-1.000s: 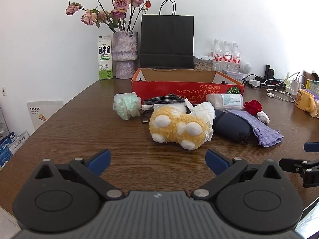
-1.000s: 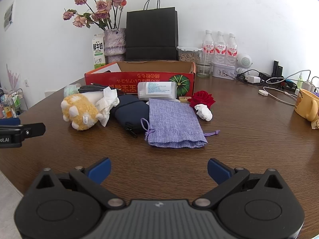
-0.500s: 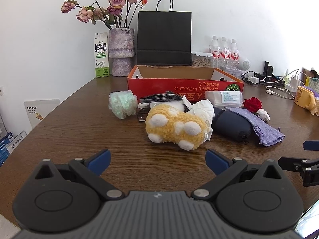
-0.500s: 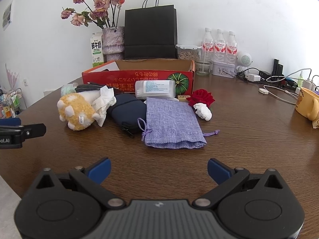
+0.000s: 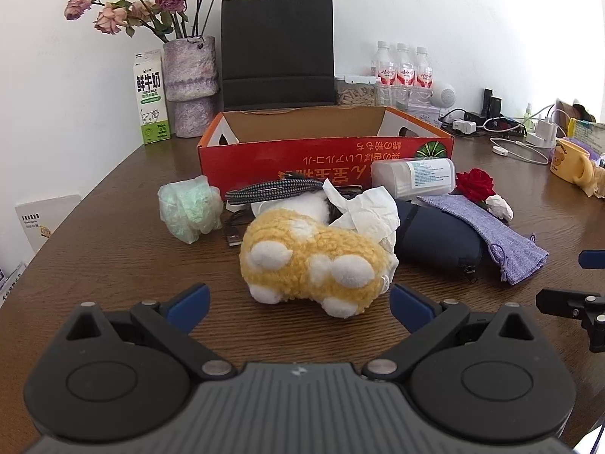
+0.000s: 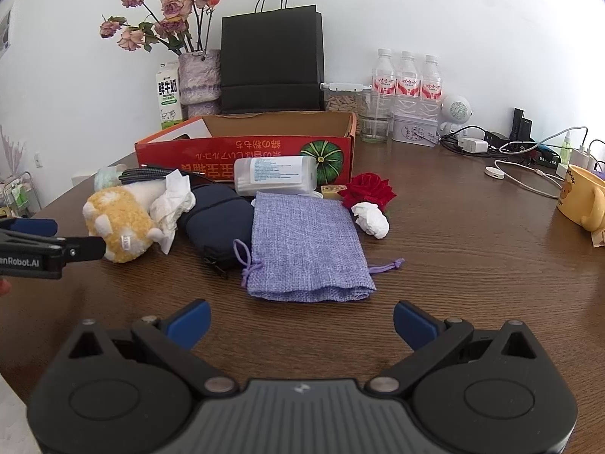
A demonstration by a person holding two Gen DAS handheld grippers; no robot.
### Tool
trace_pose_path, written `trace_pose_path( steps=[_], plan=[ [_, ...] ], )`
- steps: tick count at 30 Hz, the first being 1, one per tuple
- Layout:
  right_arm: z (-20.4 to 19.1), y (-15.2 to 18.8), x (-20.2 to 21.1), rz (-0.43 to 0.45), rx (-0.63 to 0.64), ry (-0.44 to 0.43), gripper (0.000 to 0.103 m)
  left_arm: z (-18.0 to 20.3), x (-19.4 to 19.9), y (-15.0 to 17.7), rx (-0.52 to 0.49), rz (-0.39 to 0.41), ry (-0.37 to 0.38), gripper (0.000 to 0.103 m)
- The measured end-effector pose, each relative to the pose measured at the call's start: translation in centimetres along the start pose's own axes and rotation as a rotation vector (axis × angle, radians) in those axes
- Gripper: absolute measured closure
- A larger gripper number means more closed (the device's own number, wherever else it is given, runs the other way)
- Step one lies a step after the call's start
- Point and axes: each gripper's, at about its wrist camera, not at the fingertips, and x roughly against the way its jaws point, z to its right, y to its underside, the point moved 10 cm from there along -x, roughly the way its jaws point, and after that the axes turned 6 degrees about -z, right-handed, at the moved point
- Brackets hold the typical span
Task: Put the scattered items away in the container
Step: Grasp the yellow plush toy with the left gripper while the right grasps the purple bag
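Observation:
A red cardboard box (image 5: 325, 159) stands open on the brown table; it also shows in the right wrist view (image 6: 245, 147). In front of it lie a yellow plush toy (image 5: 314, 261), white tissue (image 5: 366, 215), a green wad (image 5: 189, 208), a braided cable (image 5: 272, 189), a dark blue pouch (image 5: 435, 238), a purple drawstring bag (image 6: 306, 246), a clear plastic box (image 6: 276, 176), a red rose (image 6: 368, 189) and a white paper ball (image 6: 372, 219). My left gripper (image 5: 298, 304) is open, just short of the plush toy. My right gripper (image 6: 300, 323) is open, just short of the purple bag.
Behind the box stand a black paper bag (image 5: 278, 49), a vase of dried roses (image 5: 191, 83), a milk carton (image 5: 151, 98) and water bottles (image 6: 406, 79). Chargers and cables (image 6: 522, 155) and a yellow mug (image 6: 582, 198) are at the right. The table edge curves away at the left.
Both grippers have moved forward toward the items, which now look larger and closer. Both stay open.

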Motion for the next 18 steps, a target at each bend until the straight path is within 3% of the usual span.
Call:
trace_pose_path(
  steps=[11, 18],
  plan=[
    [0.0, -2.3, -2.8, -0.032, 0.029, 0.01, 0.0, 0.7, -2.8, -1.3, -0.033, -0.032, 0.038, 0.0],
    [0.8, -3.1, -5.5, -0.097, 0.009, -0.01, 0.0, 1.1, -4.1, -1.9, -0.046, -0.042, 0.054, 0.0]
  ],
)
